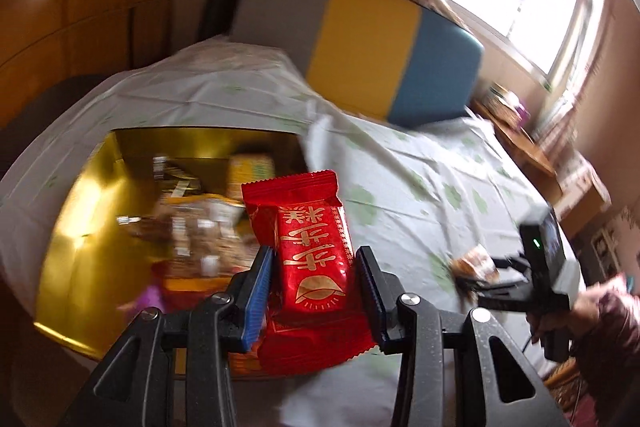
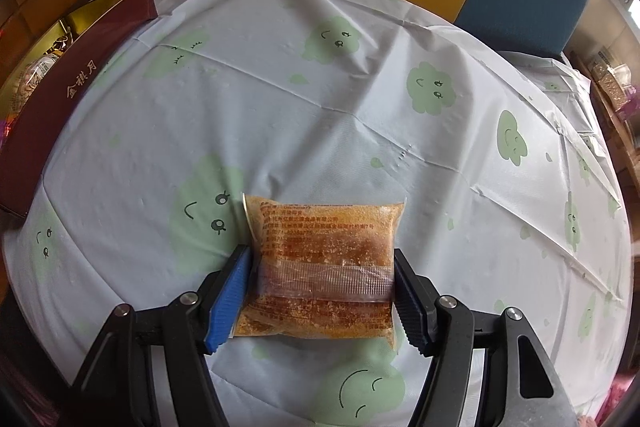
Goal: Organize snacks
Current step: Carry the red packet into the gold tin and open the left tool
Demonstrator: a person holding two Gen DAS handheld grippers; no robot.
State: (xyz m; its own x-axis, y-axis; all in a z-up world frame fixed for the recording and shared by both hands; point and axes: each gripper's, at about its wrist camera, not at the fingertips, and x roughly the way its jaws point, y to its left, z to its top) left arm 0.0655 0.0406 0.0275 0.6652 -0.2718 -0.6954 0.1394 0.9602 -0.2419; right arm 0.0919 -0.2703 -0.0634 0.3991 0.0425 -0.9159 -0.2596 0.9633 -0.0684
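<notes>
Left gripper [image 1: 314, 283] clamps one red packet [image 1: 310, 247] (lifted); right gripper [image 2: 322, 291] pinches one clear pouch [image 2: 324, 263].

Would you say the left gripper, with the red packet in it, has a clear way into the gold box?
Probably yes. The left gripper holds the red packet right beside the gold box, whose top is open. The snacks inside are blurred, but nothing seems to block the way in.

A desk [image 2: 360, 99] draped in white plastic cloth printed with green smiling clouds carries a clear packet of orange-brown crumbly snack [image 2: 324, 251] at six o'clock and a maroon, gold-lined box [image 2: 64, 107] at nine o'clock.
</notes>
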